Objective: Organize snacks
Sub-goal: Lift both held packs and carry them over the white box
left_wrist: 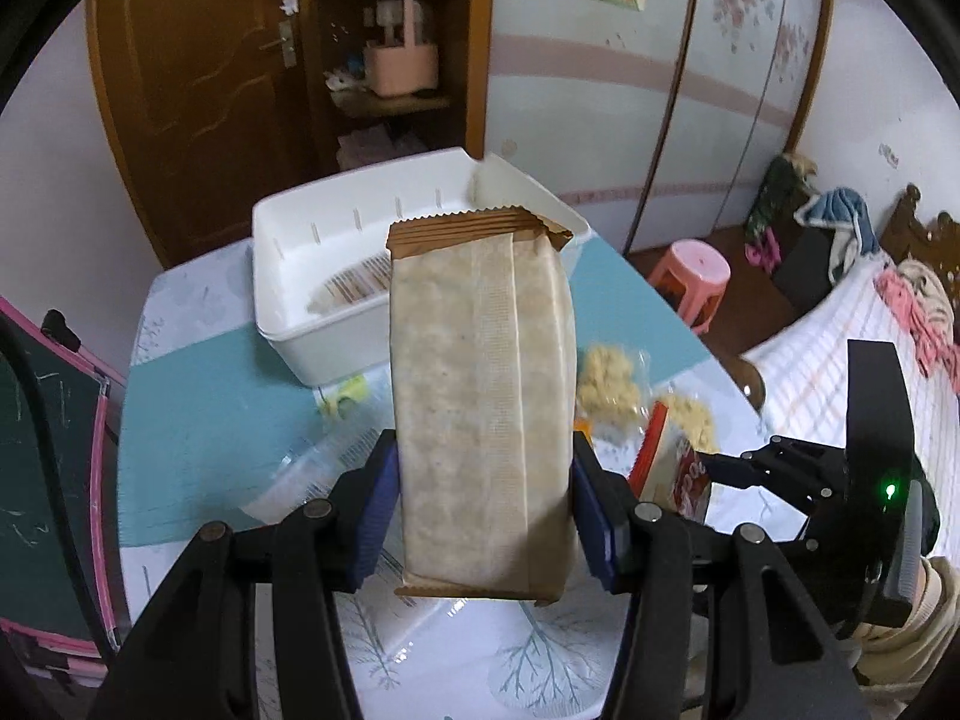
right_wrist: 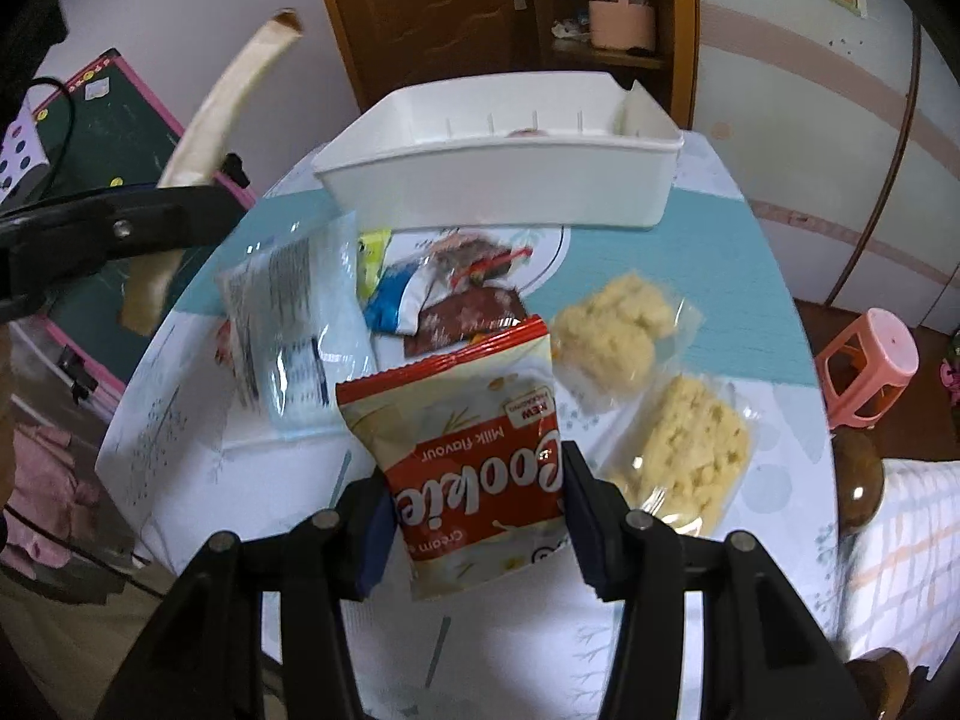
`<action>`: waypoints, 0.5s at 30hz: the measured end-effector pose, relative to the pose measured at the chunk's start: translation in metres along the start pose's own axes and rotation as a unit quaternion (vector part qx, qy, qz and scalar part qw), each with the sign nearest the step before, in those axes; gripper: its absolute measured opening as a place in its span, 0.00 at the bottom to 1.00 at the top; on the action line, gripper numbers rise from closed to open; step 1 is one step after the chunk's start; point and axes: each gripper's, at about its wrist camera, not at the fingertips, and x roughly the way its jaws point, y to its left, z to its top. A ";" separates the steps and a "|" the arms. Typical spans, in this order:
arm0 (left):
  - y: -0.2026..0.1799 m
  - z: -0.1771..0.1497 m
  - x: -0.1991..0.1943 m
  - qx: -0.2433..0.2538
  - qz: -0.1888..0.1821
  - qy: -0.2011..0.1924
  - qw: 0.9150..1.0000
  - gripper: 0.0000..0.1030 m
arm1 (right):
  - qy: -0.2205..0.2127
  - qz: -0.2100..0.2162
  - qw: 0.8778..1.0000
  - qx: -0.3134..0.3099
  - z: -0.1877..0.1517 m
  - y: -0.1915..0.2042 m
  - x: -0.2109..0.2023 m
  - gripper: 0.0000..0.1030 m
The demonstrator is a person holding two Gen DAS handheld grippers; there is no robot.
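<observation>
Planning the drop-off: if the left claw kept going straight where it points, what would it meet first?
Probably the white bin: the left claw, shut on the tan packet, aims toward it, though depth is unclear.

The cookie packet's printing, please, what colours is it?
Red and cream cookie packet, clearest in the right wrist view.
</observation>
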 end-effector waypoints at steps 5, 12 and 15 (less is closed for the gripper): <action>0.017 0.013 -0.010 -0.023 0.008 -0.013 1.000 0.50 | -0.037 -0.021 0.999 -0.002 0.035 0.000 -0.022 0.48; 0.035 0.045 -0.032 -0.040 0.026 -0.046 0.998 0.51 | -0.086 -0.052 0.995 -0.003 0.094 0.006 -0.056 0.48; 0.041 0.064 -0.043 -0.039 0.030 -0.062 0.997 0.51 | -0.103 -0.056 0.993 0.001 0.123 0.007 -0.070 0.48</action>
